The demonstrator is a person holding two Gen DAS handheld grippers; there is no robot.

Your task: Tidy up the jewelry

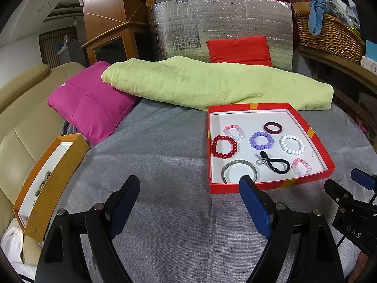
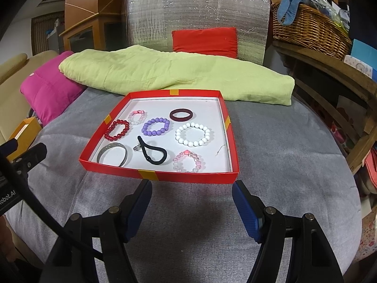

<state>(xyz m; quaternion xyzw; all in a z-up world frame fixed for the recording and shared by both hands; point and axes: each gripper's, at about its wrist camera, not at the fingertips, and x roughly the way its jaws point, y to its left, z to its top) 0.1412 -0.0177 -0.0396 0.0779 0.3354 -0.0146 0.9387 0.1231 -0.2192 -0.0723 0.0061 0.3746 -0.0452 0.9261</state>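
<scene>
Broadly, a grey-covered bed [image 2: 271, 165] fills both views, with a green blanket [image 2: 165, 75] and a pink cushion [image 1: 92, 108] along its far side. On the grey cover sits a shallow red box [image 2: 186, 178] with a white floor, and at the bed's left edge a narrower orange box [image 1: 54, 184] that seems to hold a small metal piece, though the view there is too warped to be sure.

Inside the red box the jewelry lies spread out, mostly apart: a silver bangle [image 2: 112, 154], a white bead bracelet [image 2: 192, 134], a red bead bracelet [image 2: 117, 130], a purple bead bracelet [image 2: 156, 126], a dark maroon ring band [image 2: 181, 115], a black hair tie [image 2: 154, 153] touching a small silver ring [image 2: 137, 146], and two pink-and-clear bead bracelets [image 2: 187, 162].

Both the left gripper [image 1: 189, 202] and the right gripper [image 2: 192, 208] hover short of the box, jaws wide and holding nothing.

Whichever piece is moved, it would probably go best to come straight down over one rim and pinch a single side, keeping clear of neighbours.
</scene>
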